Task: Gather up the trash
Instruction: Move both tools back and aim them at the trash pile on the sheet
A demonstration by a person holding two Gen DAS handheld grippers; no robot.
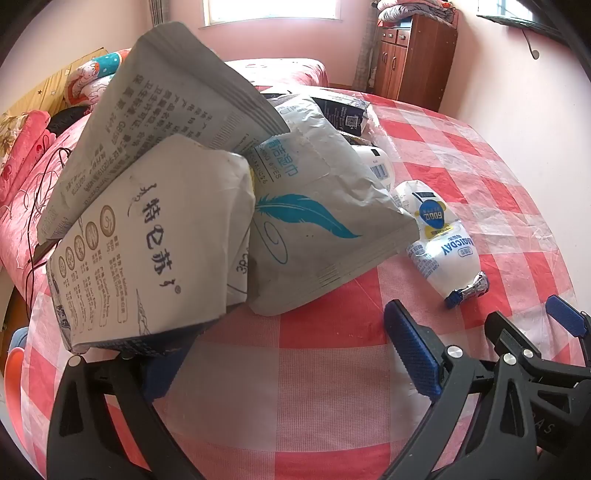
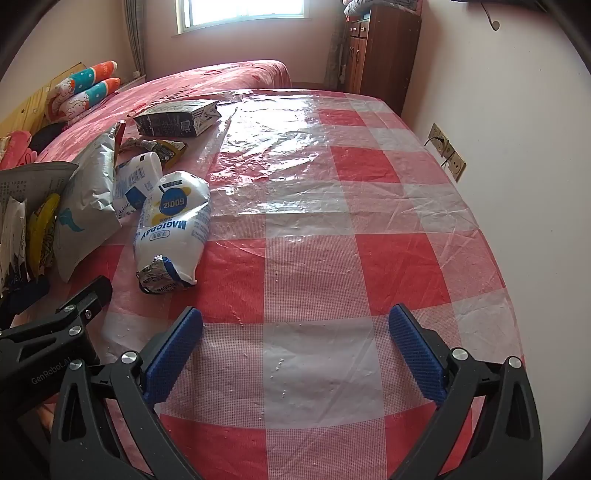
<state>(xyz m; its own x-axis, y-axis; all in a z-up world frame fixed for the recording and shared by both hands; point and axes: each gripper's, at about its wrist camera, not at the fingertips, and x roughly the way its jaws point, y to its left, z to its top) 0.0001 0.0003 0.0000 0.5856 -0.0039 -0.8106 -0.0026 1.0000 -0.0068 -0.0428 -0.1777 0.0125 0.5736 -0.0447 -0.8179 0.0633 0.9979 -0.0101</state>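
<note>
Currently the left gripper [image 1: 284, 354] is sitting spread wide, empty, with a milk carton [image 1: 147, 240] lying over its left finger. The right gripper [image 2: 295, 358] is gaping too; the MAGICDAY pouch [image 2: 173, 229] is lying ahead-left, so approaching low and squeezing its middle seems best.

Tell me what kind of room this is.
Likely a bedroom at home: a bed with pillows sits beside the checked table, with a wooden cabinet and window behind.
</note>
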